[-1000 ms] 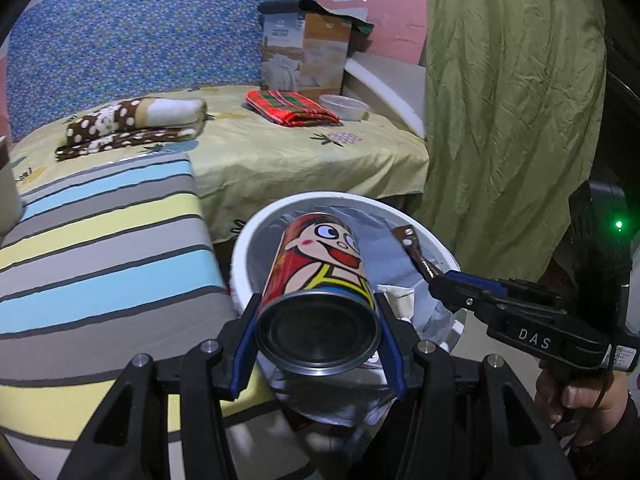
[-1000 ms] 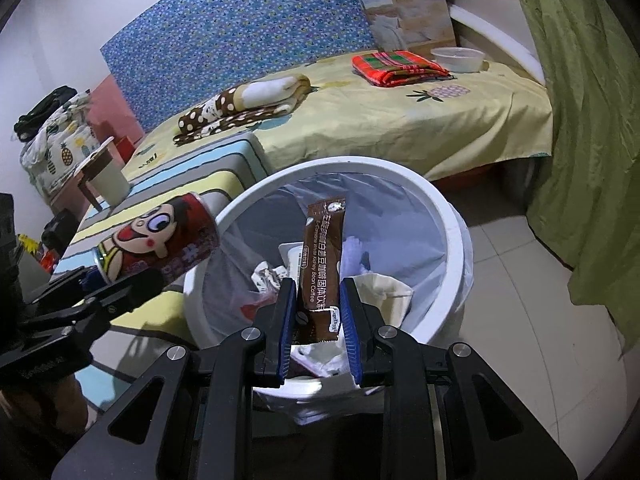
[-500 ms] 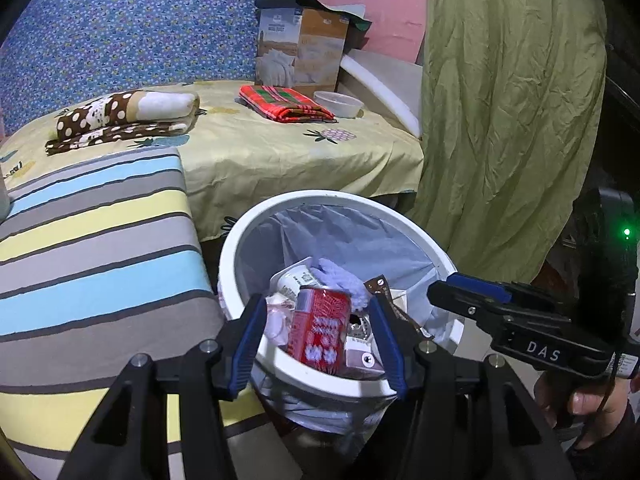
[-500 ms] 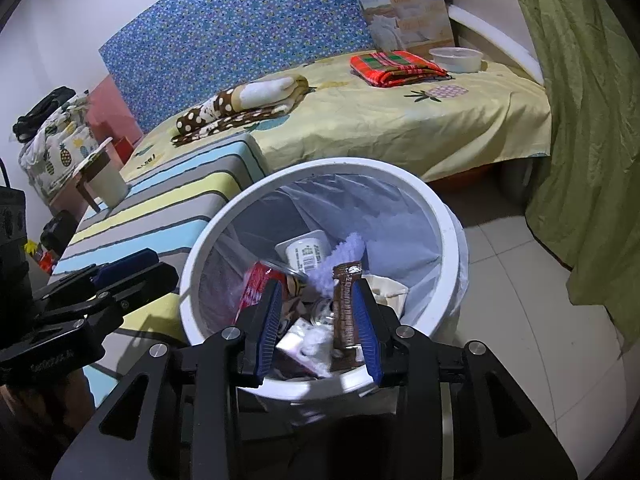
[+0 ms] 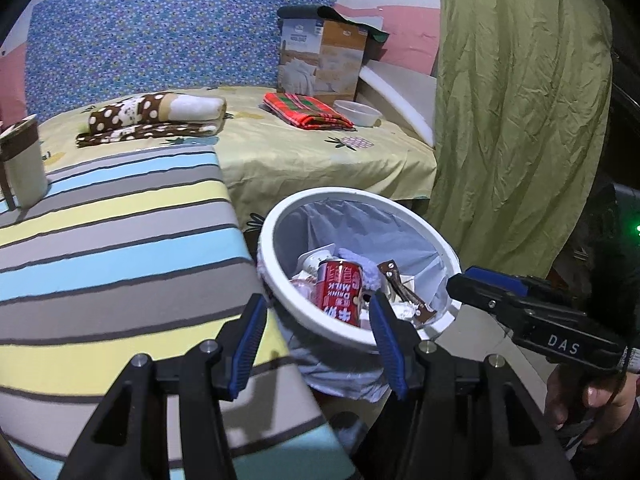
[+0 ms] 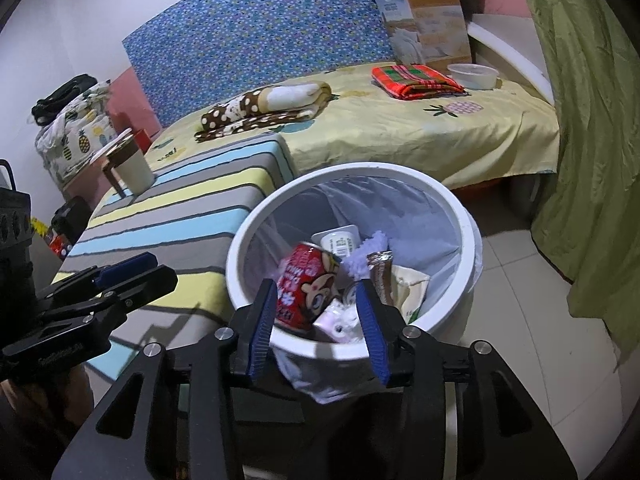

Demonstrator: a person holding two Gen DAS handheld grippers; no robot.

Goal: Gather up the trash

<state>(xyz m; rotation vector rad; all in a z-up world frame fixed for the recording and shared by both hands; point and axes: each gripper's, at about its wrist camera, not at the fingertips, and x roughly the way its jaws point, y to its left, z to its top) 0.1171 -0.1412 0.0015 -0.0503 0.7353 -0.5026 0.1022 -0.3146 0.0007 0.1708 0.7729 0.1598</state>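
- Ahead of the left gripper (image 5: 316, 344), in the left wrist view, stands the white trash bin (image 5: 416, 220) with its pale liner; the gripper's blue-padded jaws are spread wide, nothing between them, above the bin's near rim.
- Inside the bin, just beyond the jaws, the red milk can (image 5: 339, 292) lies on the other rubbish, with the brown wrapper (image 5: 404, 292) to its right.
- Left of the gripper spreads the striped bench (image 5: 112, 248); farther ahead is the bed (image 5: 304, 152) under a yellow sheet, and a green curtain (image 5: 516, 112) hangs to the right.
- At the right edge, the right gripper (image 5: 496, 288) reaches toward the bin, held by a hand (image 5: 588, 400).
- Directly before the right gripper (image 6: 318, 328), in the right wrist view, the same trash bin (image 6: 466, 232) fills the centre; its jaws are opening, with nothing pinched, over the near rim.
- Beyond the jaws the red milk can (image 6: 306, 284) rests at left and the brown wrapper (image 6: 380, 276) at right, both in the bin.
- To the left, the left gripper (image 6: 132, 276) hangs over the striped bench (image 6: 180, 216).
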